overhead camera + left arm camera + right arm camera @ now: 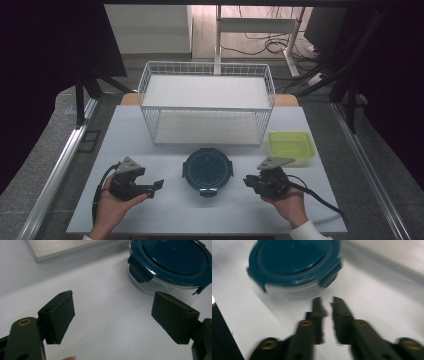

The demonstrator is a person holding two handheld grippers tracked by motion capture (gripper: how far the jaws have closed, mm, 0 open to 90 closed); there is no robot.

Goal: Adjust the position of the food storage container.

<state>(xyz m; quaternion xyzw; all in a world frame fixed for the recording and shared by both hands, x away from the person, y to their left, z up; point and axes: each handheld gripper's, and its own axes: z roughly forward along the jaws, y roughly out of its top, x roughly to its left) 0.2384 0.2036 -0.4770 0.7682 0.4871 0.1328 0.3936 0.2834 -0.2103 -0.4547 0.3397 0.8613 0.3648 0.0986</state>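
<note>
The round container [207,170] is seen near the front middle of the white surface [150,210], between the two tools and just in front of the wire rack [206,102]. It is judged to be rigid and fairly light, since nothing can be made out through the clear wall; whether anything is inside cannot be told for certain. The smooth wall and glossy lid are likely to be slippery under flat pads, and the clear body may be glass or hard plastic, so a hard knock is best avoided. A hold across the body below the lid rim, or on two opposite latch tabs, is judged the surest; a grip on the lid alone could be trusted only if all latches are shut, which cannot be confirmed here.

A dark teal lid with a raised circular centre is seen, clipped by hinged tabs [139,269] folded down over a transparent cylindrical wall. One tab faces the person.

The left tool [156,186] is held wide open, with nothing between its pads [61,315], and is aimed towards the container from the left, apart from it. The right tool [248,181] is seen with its jaws almost together, only a thin slit left between them, and nothing is gripped; it points at the container from the right, close but not touching. That view is blurred.

A yellow-green tray [291,146] lies to the right, beside the rack and apart from the container.
</note>
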